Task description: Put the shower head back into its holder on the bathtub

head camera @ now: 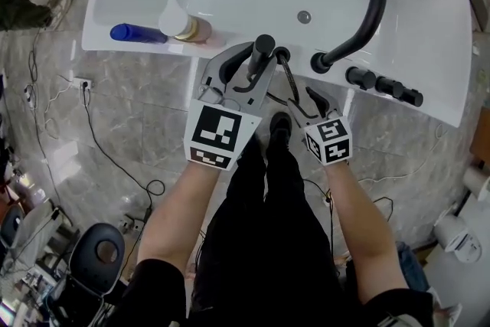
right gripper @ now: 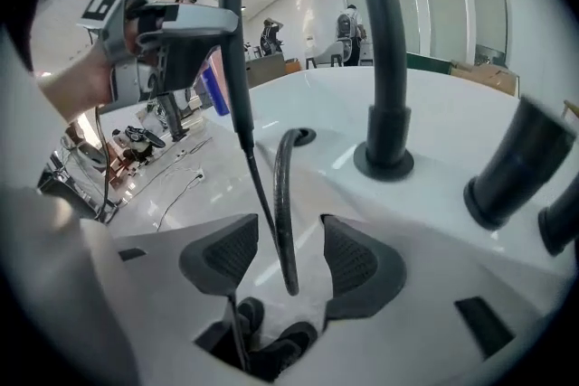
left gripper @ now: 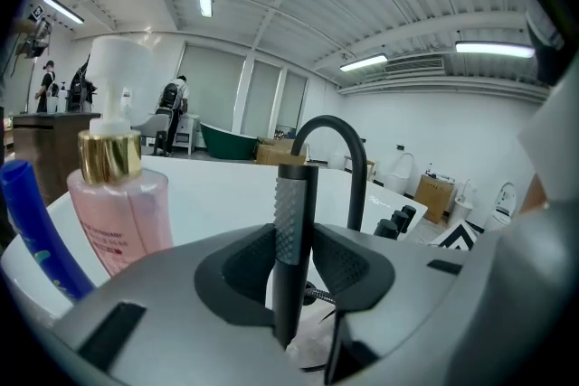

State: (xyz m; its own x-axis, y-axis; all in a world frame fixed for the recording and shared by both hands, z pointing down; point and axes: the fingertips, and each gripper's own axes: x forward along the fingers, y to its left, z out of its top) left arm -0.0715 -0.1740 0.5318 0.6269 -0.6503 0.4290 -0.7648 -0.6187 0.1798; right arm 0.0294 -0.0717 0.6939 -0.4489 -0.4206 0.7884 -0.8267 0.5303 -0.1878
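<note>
Currently: shower head (left gripper: 291,221) clamped upright in left tongs (head camera: 248,67), beside bathtub (head camera: 429,27) holder (head camera: 282,54), not yet seated; right tongs (right gripper: 289,258) wide, hose (right gripper: 282,194) loose between.

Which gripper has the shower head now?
The left gripper: its jaws clamp the shower head handle. The right gripper is open, with only the hose between its jaws.

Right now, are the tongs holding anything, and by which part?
The left tongs grip the black shower head by its knurled handle. The right tongs are open; the hose passes between them, unpinched.
</note>
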